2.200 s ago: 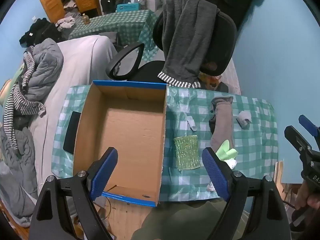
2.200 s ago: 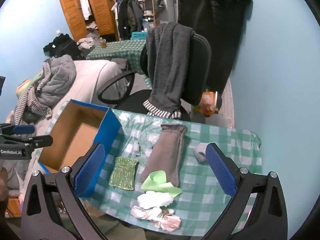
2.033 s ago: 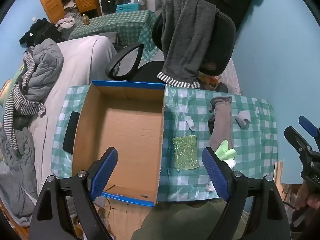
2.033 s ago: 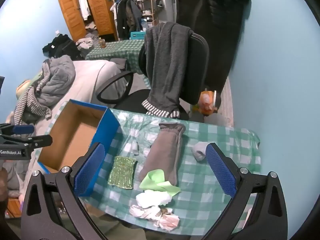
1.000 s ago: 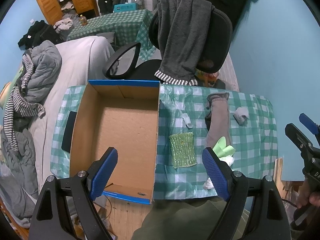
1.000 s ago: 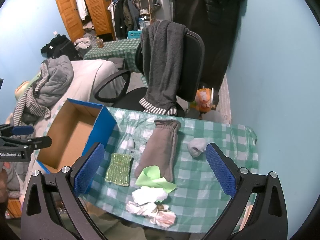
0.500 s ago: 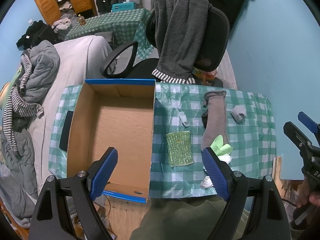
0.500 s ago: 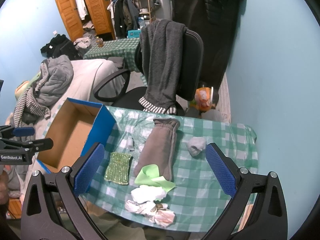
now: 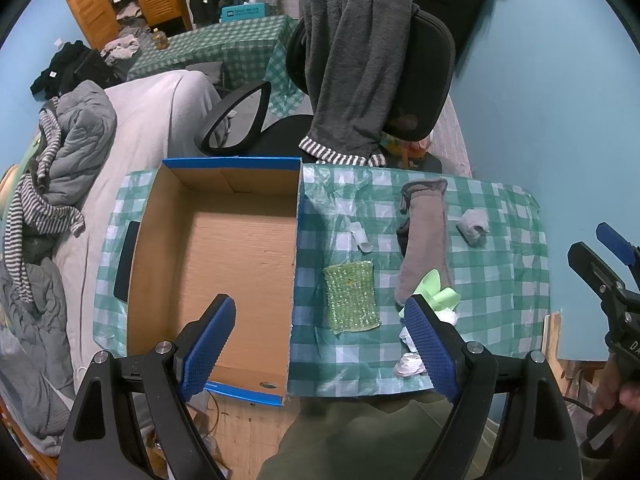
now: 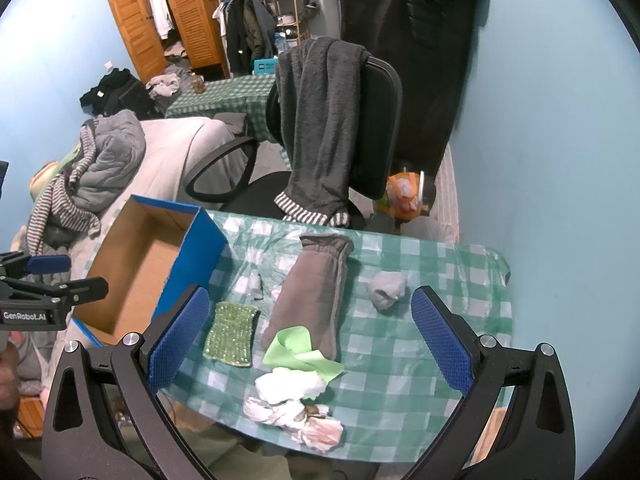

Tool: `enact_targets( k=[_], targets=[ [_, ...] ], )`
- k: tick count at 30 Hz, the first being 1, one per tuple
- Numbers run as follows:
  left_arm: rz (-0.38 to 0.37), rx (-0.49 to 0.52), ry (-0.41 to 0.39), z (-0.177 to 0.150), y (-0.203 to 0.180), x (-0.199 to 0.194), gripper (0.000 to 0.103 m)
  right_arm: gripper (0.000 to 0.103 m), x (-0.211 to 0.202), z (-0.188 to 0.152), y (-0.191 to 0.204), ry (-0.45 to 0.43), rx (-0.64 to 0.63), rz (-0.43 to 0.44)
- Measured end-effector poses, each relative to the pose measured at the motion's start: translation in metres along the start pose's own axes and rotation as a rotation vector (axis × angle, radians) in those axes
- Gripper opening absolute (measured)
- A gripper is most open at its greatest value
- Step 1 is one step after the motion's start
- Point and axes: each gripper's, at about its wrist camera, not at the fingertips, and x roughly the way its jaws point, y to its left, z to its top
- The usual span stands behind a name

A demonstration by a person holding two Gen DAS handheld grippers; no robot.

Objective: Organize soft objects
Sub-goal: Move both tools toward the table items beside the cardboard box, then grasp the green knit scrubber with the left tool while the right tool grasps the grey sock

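The left gripper, its blue-padded jaws spread wide apart and holding nothing, hangs above the near edge of the table. Between its fingers, further off, lie the open brown cardboard box with blue outer walls and, just to the right of the box, a flat green knitted cloth.

The right gripper, jaws likewise wide apart and empty, hovers over the near part of the green-and-white checked tablecloth. Framed between its fingers are the knitted cloth, a long grey-brown fleece sleeve lying lengthwise away from the camera, and a folded light-green cloth overlapping the sleeve's near end. Nearer still sit crumpled white tissues; a small balled grey sock lies apart, right of the sleeve.
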Motion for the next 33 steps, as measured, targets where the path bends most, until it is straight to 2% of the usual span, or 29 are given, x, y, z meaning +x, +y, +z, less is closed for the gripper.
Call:
enact_targets(
  k=[10,20,27,33],
  targets=[
    [-0.007,0.004,0.005,0.005,-0.012,0.003,0.088,0.101,0.001,0.000,-0.002,0.002,0.001,0.000],
    [-0.026,0.031,0.034,0.009,-0.026,0.014,0.088,0.101,0.001,-0.015,-0.037,0.020,0.029,-0.018],
    [-0.028,0.043,0.043,0.012,-0.036,0.020,0.088,0.101,0.011,-0.003,-0.035,0.044,0.038,-0.032],
    [-0.017,0.043,0.062,0.016,-0.044,0.033,0.088,0.101,0.023,-0.001,-0.053,0.071,0.045,-0.044]
  ],
)
